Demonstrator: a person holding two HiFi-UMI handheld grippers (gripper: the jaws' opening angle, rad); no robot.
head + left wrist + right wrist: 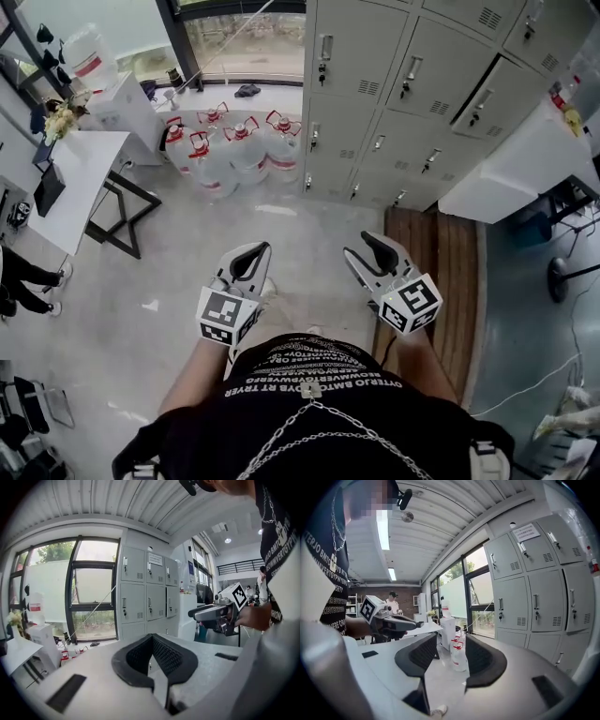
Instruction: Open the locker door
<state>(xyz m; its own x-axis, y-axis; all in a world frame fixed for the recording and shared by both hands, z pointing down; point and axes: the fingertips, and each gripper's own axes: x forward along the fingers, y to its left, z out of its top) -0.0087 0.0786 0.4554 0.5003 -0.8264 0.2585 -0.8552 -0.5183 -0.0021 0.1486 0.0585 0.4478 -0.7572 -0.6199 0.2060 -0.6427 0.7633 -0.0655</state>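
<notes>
I hold 2 tongs well short of the far locker doors [394, 94]; left gripper [253, 253] clenched on nothing; right gripper [371, 247] released, jaws apart.

The locker bank [412, 84] was pale grey metal and stood upright just beside the window [246, 42], its compartments stacked in rows and columns. Every door [349, 52] that showed was shut, flush with the frame. Each carried an upright handle [324, 47] near one edge and a small patch of vent slots [368, 87] toward a lower corner. A white paper notice [155, 559] was stuck on one top door
</notes>
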